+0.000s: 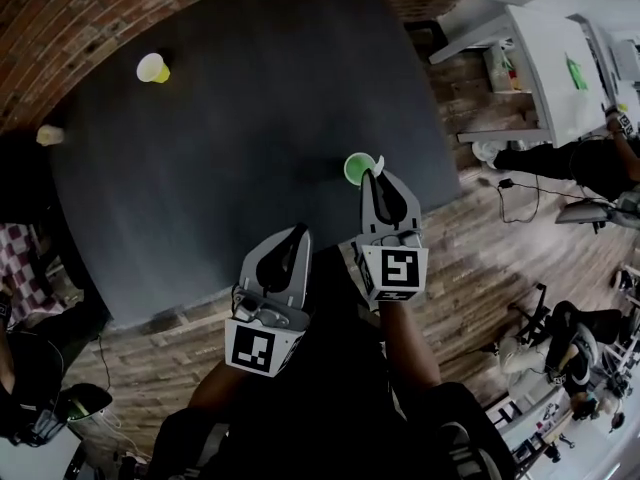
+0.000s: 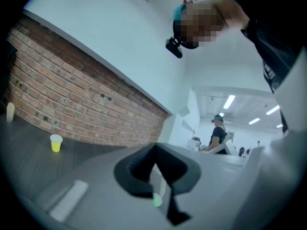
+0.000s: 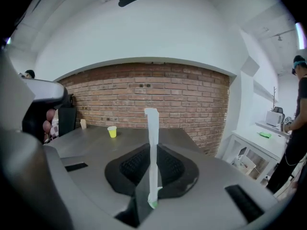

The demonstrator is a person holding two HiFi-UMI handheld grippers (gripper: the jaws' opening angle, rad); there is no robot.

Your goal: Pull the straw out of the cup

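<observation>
Right gripper (image 3: 151, 164) pinches white straw (image 3: 152, 138) upright, center frame (green cup (image 1: 358, 169) just beyond); left gripper (image 2: 154, 163) jaws pressed together.

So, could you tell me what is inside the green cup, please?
A white straw rises from the green cup, pinched between the fingers of the right gripper. The straw's lower end is covered by those fingers; any drink cannot be made out.

3 cups (image 1: 358, 168) (image 1: 152, 67) (image 1: 50, 135), 1 straw (image 3: 152, 147), 2 grippers (image 1: 297, 232) (image 1: 372, 178)
</observation>
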